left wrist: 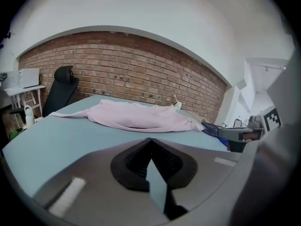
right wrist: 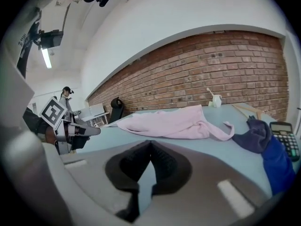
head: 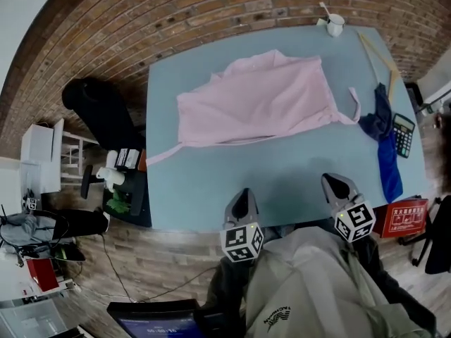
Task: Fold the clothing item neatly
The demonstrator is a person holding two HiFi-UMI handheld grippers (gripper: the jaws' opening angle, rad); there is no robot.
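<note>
Garment: pink, lying loose and rumpled on the blue counter, well ahead of both tongs and touching neither.
Left tongs: pressed together, nothing between them, tips over the counter's near edge.
Right tongs: also pressed together and empty, level with the left pair and apart from it.
Blue cloth: ahead and right of the right tongs.
Calculator: just right of that cloth.

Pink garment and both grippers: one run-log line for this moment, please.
stage: folding not begun | pink garment: unfolded on table | left gripper: shut, empty | right gripper: shut, empty
</note>
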